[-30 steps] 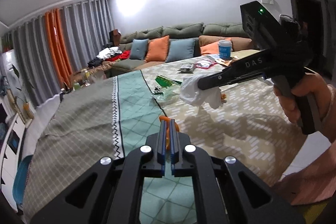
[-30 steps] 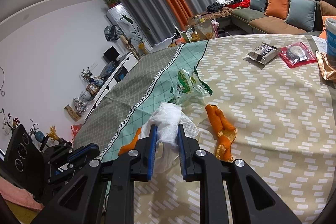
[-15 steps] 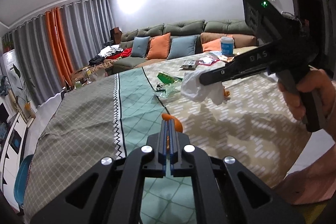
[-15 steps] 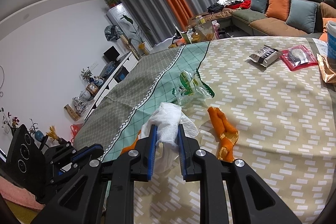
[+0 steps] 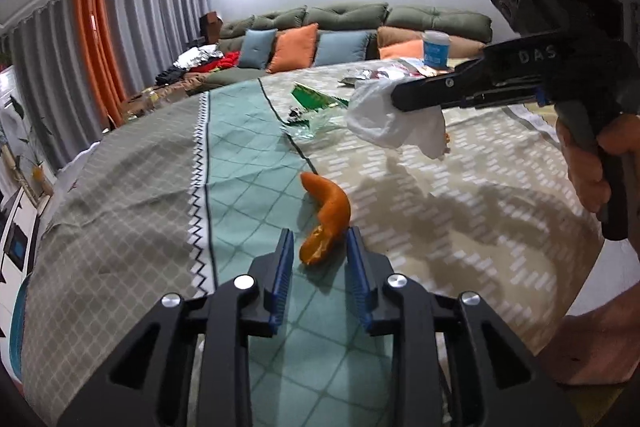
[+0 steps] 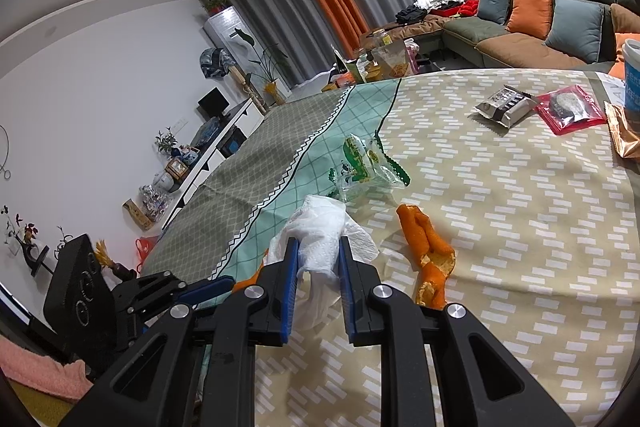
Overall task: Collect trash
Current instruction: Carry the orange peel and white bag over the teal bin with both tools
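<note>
Left gripper (image 5: 320, 247) jaws, just opening, are straddling an orange peel (image 5: 326, 217) lying on the tablecloth (image 5: 120, 195) without pinching it. Right gripper (image 6: 318, 259) is clenching a white tissue (image 6: 320, 227); at its two o'clock are lying a second peel (image 6: 430, 255) and, farther off, snack wrappers (image 6: 508, 105).

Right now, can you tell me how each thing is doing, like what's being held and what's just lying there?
Left gripper: jaws just opened, orange peel between them, not pinched.
Curved orange peel: lying on the tablecloth.
Right gripper: shut on the tissue.
White tissue: crumpled, held above the table.
Second orange peel: lying loose.
Green clear wrapper: crumpled, lying loose.
Red pouch: flat on the cloth.
</note>
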The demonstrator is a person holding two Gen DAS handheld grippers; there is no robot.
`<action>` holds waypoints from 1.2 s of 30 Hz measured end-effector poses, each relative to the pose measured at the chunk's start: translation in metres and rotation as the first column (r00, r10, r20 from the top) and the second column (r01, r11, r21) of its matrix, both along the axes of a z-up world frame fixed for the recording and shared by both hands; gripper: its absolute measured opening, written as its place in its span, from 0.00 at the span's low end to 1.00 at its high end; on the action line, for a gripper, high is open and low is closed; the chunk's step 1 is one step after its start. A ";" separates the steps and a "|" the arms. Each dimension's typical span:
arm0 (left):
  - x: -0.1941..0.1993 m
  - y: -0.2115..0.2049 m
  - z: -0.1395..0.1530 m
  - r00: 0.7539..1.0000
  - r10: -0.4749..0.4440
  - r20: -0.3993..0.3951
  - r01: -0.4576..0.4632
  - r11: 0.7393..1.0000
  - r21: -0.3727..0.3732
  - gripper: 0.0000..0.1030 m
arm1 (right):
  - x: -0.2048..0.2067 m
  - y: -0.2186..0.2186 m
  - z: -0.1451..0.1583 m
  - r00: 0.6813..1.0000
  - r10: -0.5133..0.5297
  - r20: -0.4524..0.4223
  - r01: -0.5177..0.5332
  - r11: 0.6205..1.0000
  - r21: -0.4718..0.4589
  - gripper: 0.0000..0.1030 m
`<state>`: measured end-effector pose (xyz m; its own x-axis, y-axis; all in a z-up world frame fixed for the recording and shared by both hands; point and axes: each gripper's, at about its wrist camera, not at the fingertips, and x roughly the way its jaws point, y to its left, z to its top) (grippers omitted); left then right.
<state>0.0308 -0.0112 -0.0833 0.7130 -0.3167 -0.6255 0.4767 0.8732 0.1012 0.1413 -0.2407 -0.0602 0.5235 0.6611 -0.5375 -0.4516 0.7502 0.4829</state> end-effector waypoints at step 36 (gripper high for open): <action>-0.019 0.103 0.049 0.975 0.223 0.003 -0.219 0.960 -0.173 0.11 | 0.002 0.098 0.020 0.977 0.213 0.033 -0.213 0.977 0.014 0.19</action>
